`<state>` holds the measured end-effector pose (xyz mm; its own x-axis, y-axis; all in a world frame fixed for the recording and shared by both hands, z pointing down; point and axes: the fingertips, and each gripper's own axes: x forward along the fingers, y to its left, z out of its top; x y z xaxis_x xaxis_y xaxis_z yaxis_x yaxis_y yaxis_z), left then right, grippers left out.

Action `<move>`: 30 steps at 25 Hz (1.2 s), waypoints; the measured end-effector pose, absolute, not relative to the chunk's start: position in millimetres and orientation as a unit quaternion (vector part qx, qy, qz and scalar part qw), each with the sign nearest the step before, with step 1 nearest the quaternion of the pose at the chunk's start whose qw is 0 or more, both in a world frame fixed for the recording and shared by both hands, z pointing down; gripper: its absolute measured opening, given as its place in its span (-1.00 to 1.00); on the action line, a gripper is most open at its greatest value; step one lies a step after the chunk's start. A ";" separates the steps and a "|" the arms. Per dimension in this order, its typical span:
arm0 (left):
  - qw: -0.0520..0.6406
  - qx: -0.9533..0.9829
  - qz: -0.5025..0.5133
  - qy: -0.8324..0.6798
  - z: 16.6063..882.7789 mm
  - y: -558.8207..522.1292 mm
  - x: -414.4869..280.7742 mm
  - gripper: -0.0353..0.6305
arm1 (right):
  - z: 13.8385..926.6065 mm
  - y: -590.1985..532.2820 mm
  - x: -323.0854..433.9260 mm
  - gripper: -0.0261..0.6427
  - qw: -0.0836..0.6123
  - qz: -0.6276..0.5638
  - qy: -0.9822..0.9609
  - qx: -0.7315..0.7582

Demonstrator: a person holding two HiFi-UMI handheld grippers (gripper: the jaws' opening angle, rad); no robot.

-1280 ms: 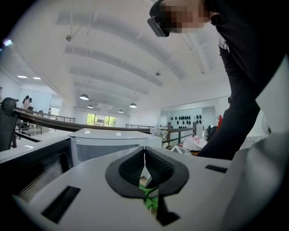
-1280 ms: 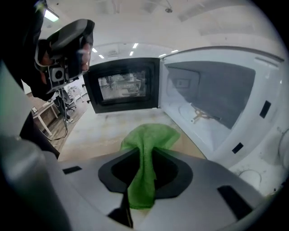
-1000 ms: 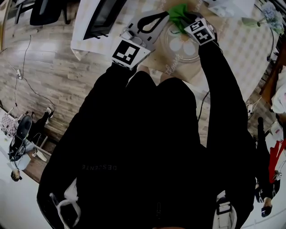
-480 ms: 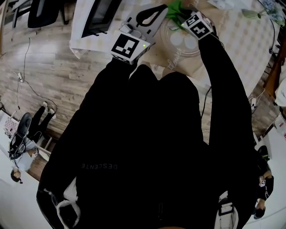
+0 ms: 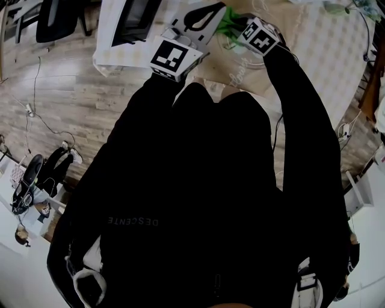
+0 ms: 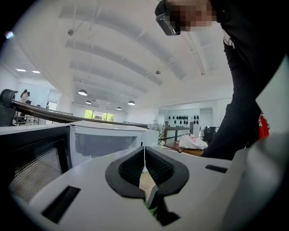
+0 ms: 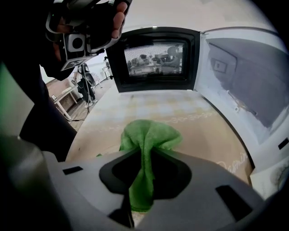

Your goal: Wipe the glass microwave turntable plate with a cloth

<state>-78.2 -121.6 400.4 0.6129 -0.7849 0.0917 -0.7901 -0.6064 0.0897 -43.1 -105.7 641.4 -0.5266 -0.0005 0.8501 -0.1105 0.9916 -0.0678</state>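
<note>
The glass turntable plate [image 5: 239, 53] lies on a beige mat at the top of the head view, mostly hidden by my grippers. My right gripper [image 5: 236, 27] is shut on a green cloth [image 5: 227, 23], which bunches out past the jaws [image 7: 151, 135] and hangs over the plate's left part. In its own view the right gripper [image 7: 143, 155] points toward the open microwave. My left gripper [image 5: 219, 7] lies beside the plate's left rim. Its jaws [image 6: 144, 151] meet in a thin line, and I see nothing held between them. A sliver of green shows under them.
An open microwave [image 5: 129, 21] stands left of the plate. Its dark door [image 7: 156, 58] and white cavity [image 7: 244, 76] face my right gripper. The checked tablecloth and beige mat [image 7: 216, 135] stretch ahead of it. My dark sleeves and body fill the lower part of the head view.
My right gripper has carried the green cloth leftward across the plate, toward the left gripper's tip. The left gripper has stayed shut beside the rim.
</note>
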 end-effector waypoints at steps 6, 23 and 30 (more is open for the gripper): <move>0.061 0.901 0.024 -0.429 401.2 -113.9 -80.8 -0.83 | 641.2 -76.8 -47.3 -0.69 0.489 0.070 -0.869 0.011; 0.062 0.920 0.030 -0.387 399.1 -109.4 -76.2 -0.83 | 636.8 6.2 -47.9 -0.69 0.498 0.115 -0.857 -0.058; 0.056 0.922 0.033 -0.381 396.1 -117.6 -75.4 -0.83 | 615.6 -11.5 -40.5 -0.69 0.482 0.114 -0.868 -0.038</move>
<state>-75.4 -117.6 396.1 0.7070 -0.6997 0.1026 -0.7070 -0.7029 0.0783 -40.5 -11.5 615.6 -0.5330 0.1757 0.8277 -0.0449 0.9710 -0.2350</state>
